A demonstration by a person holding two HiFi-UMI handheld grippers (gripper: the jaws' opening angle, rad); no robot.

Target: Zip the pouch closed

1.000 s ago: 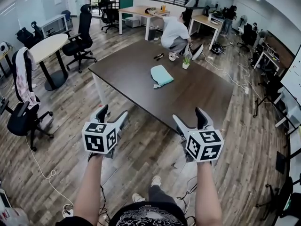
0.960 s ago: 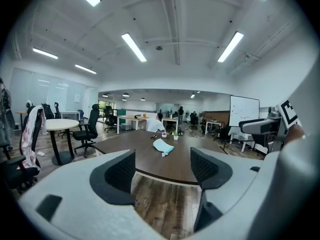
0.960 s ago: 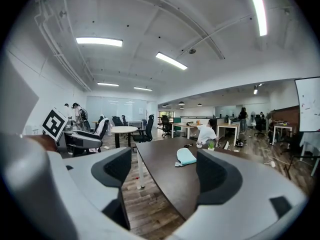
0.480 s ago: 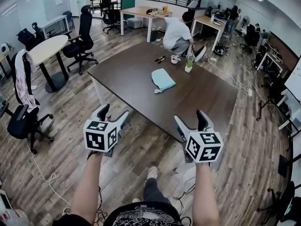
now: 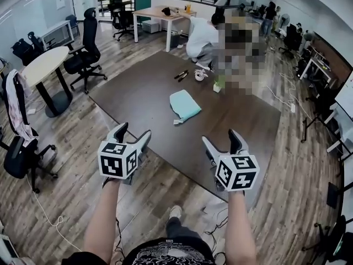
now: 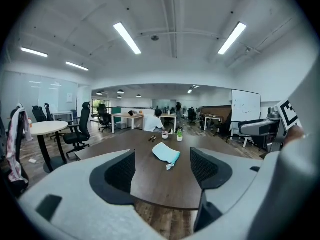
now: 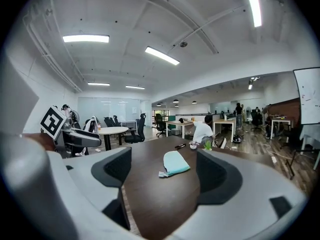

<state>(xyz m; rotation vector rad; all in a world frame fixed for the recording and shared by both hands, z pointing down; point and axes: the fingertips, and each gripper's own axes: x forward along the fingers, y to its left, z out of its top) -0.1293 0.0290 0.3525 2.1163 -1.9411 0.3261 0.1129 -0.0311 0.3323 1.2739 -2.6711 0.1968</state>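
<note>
Pouch [image 5: 183, 105] looks soft, light, likely to slide on bench [image 5: 138, 90] | your left gripper [image 5: 133, 131] and right gripper [image 5: 220, 137] spread, empty | pin one end, pinch the zip pull [image 5: 177, 121]

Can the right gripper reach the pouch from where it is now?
Probably not yet. Nothing blocks the way, but the right gripper, jaws open, hangs at the near edge of the table and the pouch lies farther in.

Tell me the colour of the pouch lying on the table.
The pouch is a pale mint green, a light teal. It shows best in the right gripper view.
</note>
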